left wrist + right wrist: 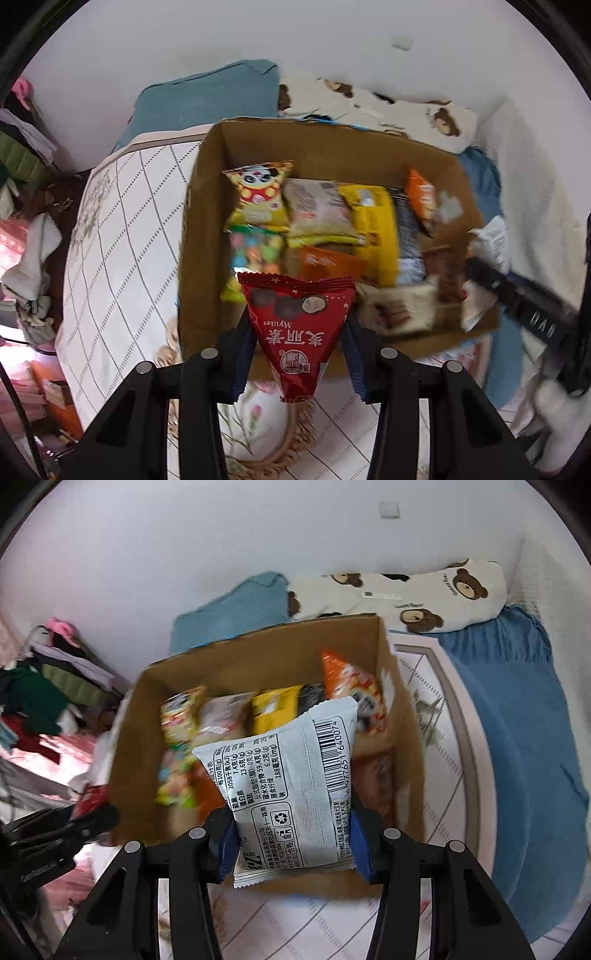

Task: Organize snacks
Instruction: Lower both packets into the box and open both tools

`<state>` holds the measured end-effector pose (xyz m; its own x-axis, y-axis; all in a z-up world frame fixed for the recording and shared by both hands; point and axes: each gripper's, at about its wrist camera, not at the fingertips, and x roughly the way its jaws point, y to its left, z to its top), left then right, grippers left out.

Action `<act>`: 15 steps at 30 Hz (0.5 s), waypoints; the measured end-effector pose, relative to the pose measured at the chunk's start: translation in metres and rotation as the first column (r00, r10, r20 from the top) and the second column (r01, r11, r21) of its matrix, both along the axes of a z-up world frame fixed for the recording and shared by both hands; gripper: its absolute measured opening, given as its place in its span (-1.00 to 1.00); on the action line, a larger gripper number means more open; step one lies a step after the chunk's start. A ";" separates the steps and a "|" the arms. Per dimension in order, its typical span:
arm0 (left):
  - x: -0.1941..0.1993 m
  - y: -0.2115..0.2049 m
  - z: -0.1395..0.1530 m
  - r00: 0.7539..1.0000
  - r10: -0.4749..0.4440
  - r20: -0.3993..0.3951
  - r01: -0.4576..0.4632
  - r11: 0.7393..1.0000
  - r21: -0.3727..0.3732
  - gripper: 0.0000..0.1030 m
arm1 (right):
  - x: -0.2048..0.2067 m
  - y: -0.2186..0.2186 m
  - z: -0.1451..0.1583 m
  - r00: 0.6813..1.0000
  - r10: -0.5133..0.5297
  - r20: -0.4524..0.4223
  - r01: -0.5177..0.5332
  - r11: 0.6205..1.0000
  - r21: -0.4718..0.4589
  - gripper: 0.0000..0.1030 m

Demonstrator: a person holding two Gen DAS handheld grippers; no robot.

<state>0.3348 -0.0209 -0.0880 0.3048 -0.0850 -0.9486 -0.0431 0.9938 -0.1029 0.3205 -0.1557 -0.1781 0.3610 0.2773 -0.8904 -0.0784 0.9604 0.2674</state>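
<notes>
We see a red triangular packet (299, 325) with white lettering and small stars; a pale blue-grey packet (291, 782) printed in black with a barcode; a brown cardboard box (332, 147); a yellow panda-print bag (258, 195) inside it; a white mattress (122, 229) quilted in grey diamond lines; a cream pillow (424, 590) with brown bears; a blue blanket (524, 709).

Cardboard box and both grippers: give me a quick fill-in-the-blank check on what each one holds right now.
1. The left gripper is shut on a ____ triangular packet.
2. The right gripper grips a pale packet with a printed ____ on its back.
3. Both packets hang over an open cardboard box full of ____.

Missing words: red; barcode; snacks
</notes>
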 end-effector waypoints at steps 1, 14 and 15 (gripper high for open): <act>0.007 0.002 -0.005 1.000 0.006 -0.011 -0.006 1.000 0.011 -0.21 | 0.014 -0.001 -0.006 1.000 -0.005 -0.014 0.005 1.000 -0.014 0.02; 0.041 0.003 -0.038 0.997 0.019 -0.074 -0.016 0.999 0.036 0.85 | 0.061 0.004 -0.045 0.994 -0.006 -0.111 -0.002 0.997 -0.076 0.93; 0.041 0.002 -0.039 0.997 0.018 -0.076 -0.015 0.999 0.042 0.86 | 0.060 0.005 -0.045 0.994 -0.005 -0.111 -0.004 0.997 -0.082 0.93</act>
